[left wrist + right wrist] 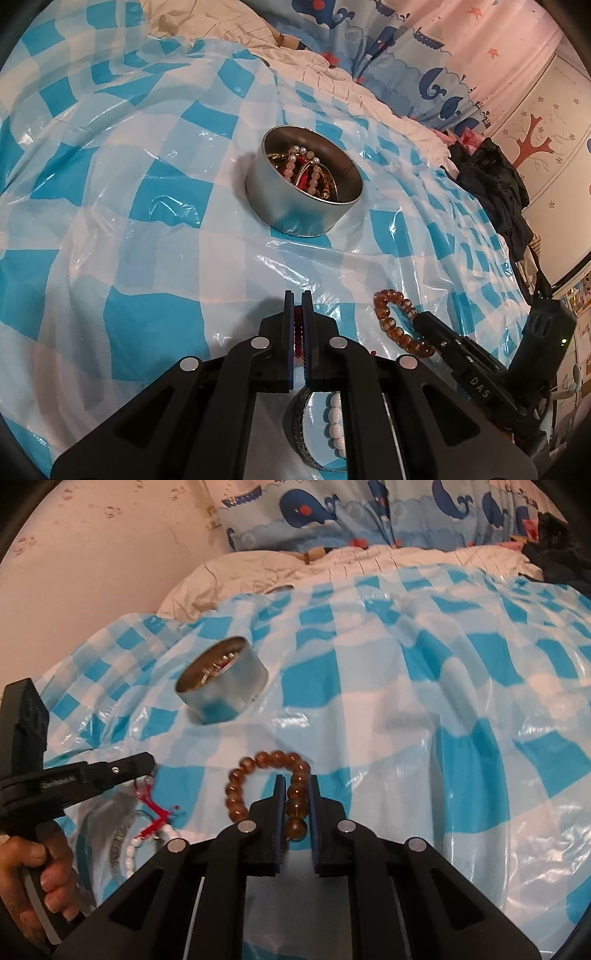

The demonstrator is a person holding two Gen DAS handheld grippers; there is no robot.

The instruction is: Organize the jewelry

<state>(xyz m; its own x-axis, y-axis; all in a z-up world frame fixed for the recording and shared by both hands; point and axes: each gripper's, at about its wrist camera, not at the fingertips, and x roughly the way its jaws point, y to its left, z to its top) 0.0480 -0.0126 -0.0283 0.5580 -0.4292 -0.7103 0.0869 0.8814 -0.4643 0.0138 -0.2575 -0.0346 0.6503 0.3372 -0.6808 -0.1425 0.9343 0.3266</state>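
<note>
A round silver tin (295, 216) (229, 698) holding pearl, red and gold jewelry stands on the blue-checked plastic sheet (129, 221). My left gripper (298, 295) (150, 767) is shut on a red-corded piece (297, 332) whose red tassel (157, 818) hangs below its tips. To its right, my right gripper (295, 780) (419, 320) is shut on an amber bead bracelet (236, 790) (386, 317), with several beads pinched between the pads and the loop curving out to the left. Both grippers hover near the sheet, in front of the tin.
Under the left gripper lies a round patterned lid (295, 421) (118, 843) with a white bead bracelet (336, 417) (130, 853) in it. A hand (40, 878) grips the left handle. Cream bedding (258, 568), a whale-print curtain (332, 509) and dark clothes (495, 184) lie beyond.
</note>
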